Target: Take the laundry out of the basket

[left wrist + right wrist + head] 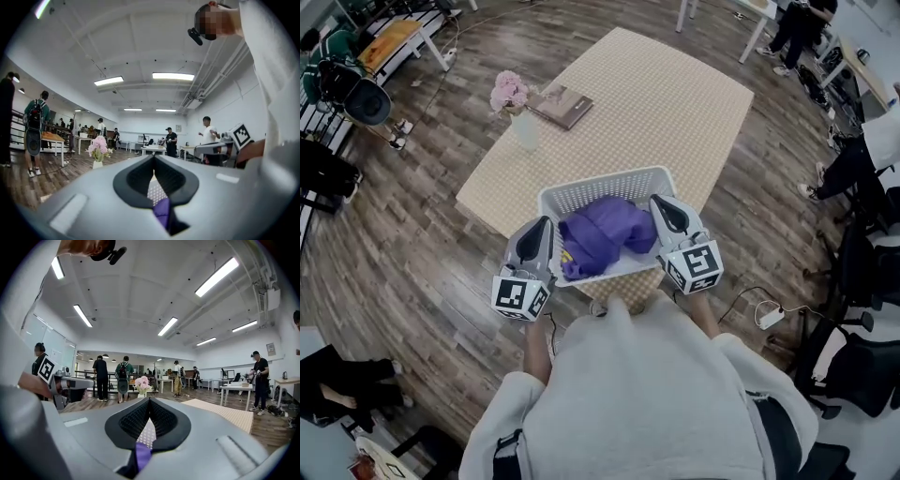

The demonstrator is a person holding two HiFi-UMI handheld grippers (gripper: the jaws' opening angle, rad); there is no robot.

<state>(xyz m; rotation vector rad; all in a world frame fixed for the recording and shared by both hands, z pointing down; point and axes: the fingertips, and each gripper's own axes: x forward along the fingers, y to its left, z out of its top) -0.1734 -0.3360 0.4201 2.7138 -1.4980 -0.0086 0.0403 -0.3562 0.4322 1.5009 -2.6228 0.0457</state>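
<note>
Head view only: book (563, 105) beyond basket (600, 182)

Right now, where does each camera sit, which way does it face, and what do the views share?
Head view: on the person's head, facing steeply down at the basket of laundry; white top, forearms, left gripper, right gripper show.
Left gripper view: on that gripper, facing across the room along jaws shut on the basket; white top, right gripper show.
Right gripper view: likewise; white top, left gripper show.
Shared: the flower vase.
</note>
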